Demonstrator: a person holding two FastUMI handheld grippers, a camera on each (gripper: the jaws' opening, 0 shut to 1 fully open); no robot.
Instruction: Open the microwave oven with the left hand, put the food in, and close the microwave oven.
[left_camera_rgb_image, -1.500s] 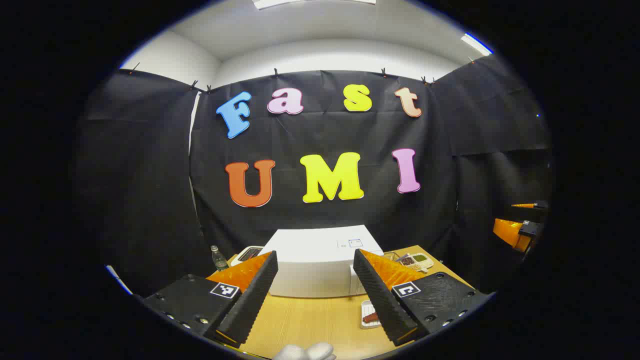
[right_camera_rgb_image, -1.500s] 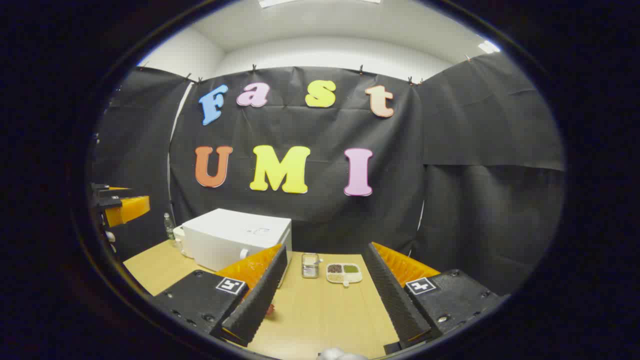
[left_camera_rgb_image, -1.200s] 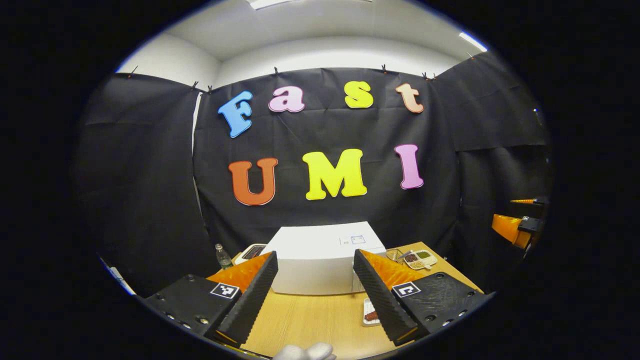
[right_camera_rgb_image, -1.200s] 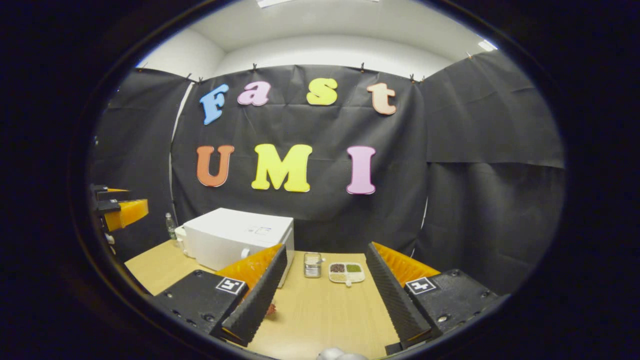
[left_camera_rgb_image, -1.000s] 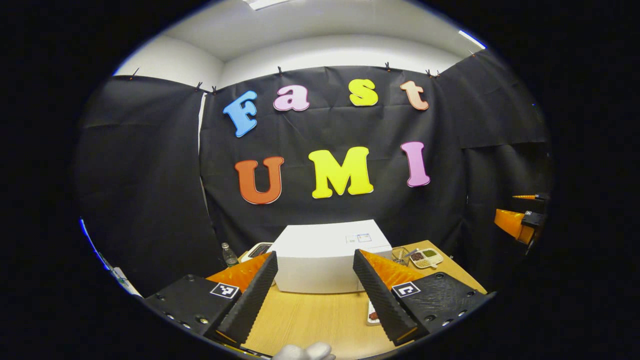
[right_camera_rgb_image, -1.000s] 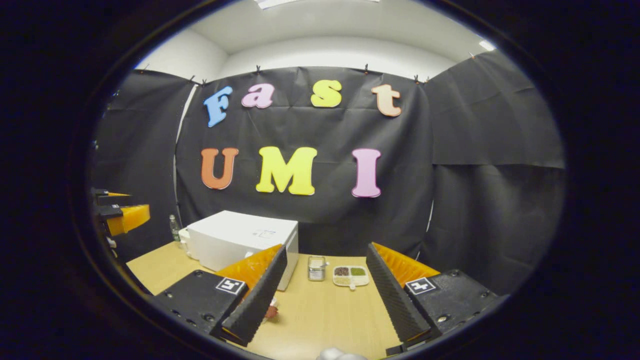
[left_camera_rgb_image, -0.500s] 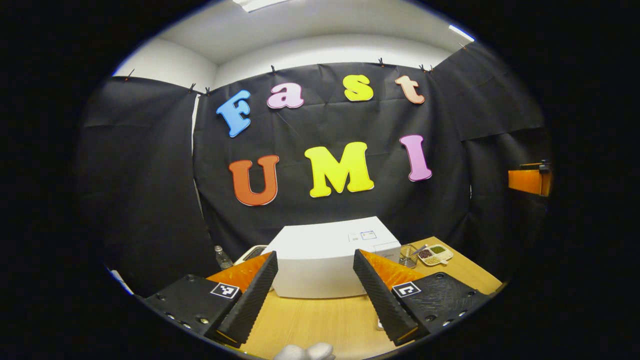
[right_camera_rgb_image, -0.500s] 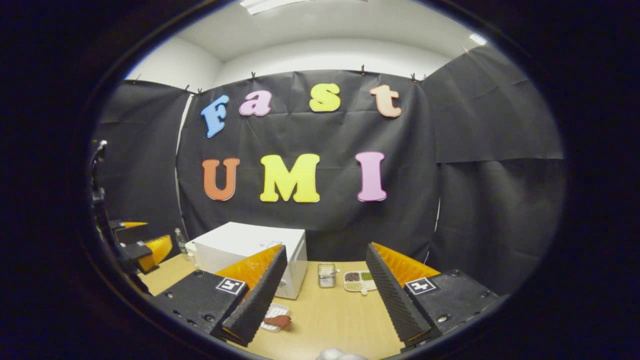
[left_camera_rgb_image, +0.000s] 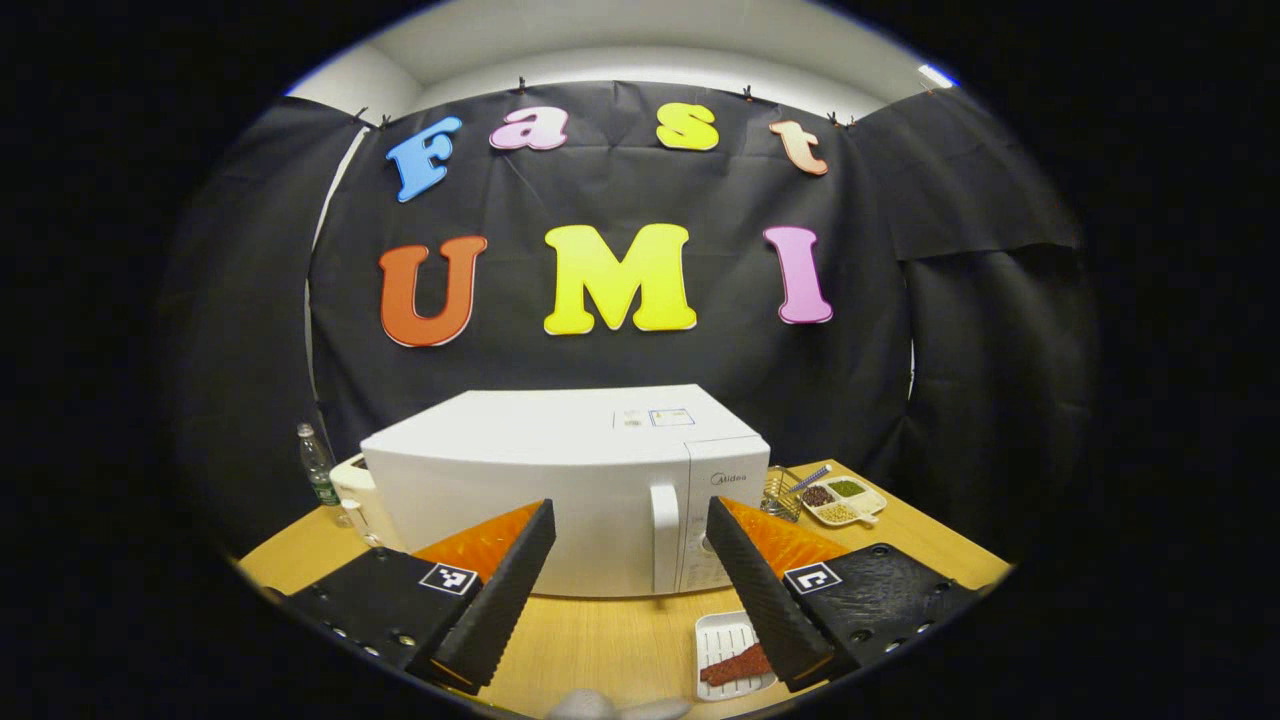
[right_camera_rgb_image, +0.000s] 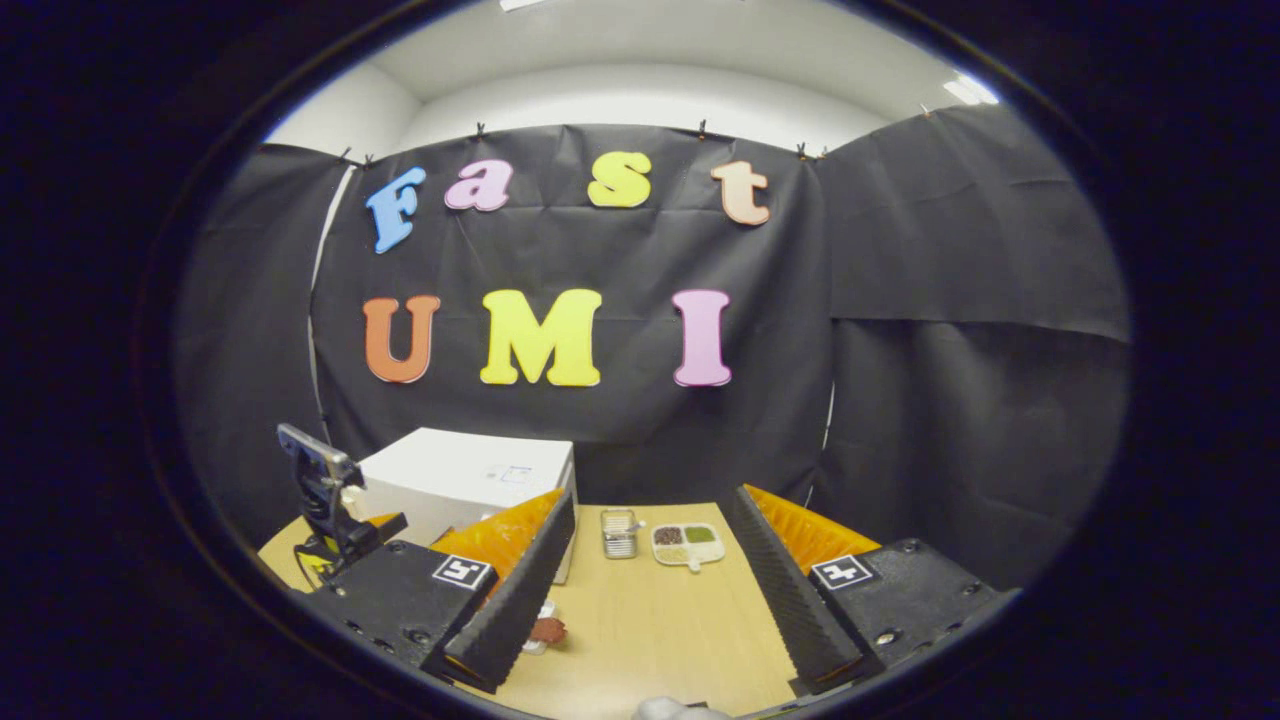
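Microwave oven (left_camera_rgb_image: 560, 480) stands shut on the wooden table (left_camera_rgb_image: 610, 640), straight ahead of the left gripper (left_camera_rgb_image: 630, 545), its door handle (left_camera_rgb_image: 664, 538) showing between the widely spread fingers, which grasp nothing. Food tray (left_camera_rgb_image: 732, 655) lies just beside that gripper's right finger. The right gripper (right_camera_rgb_image: 650, 545) hangs wide and empty over the table, with the oven (right_camera_rgb_image: 470, 480) ahead to its left.

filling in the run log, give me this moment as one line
phase: approach | left gripper: open, facing handle of shut white microwave oven | right gripper: open, empty | food: reddish strip on white tray, wooden table
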